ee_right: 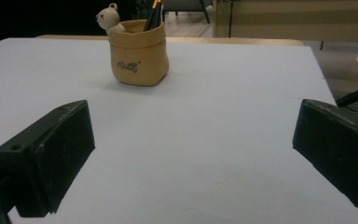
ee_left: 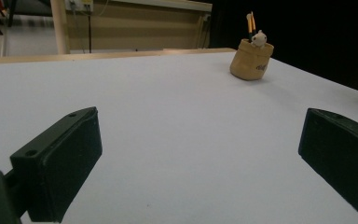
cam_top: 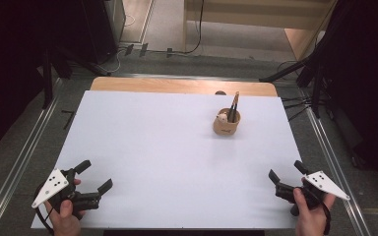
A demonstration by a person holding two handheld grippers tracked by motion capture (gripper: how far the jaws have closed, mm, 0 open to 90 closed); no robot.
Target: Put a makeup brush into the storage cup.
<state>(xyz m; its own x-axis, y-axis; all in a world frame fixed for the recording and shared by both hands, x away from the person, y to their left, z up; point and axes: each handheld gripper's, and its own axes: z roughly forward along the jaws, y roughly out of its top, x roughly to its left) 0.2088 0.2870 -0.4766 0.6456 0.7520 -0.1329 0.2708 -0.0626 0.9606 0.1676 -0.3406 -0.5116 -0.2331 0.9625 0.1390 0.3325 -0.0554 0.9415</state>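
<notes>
With both the left gripper [cam_top: 92, 175] and right gripper [cam_top: 286, 171] spread wide and empty at the near corners, the tan pencil pot [cam_top: 226, 123] toward the table's far right looks light, soft-walled and tippable, best pinched low across its body.

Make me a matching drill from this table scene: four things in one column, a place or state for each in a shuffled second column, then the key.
Things
1. tan holder
2. bear figure
3. left gripper
4. right gripper

Places or states
A. open, at the table's near left corner
B. perched at the holder's rim
C. stands upright on the white sheet, toward the far right, with pencils in it
D. open, at the table's near right corner

Pairs: 1-C, 2-B, 3-A, 4-D
</notes>
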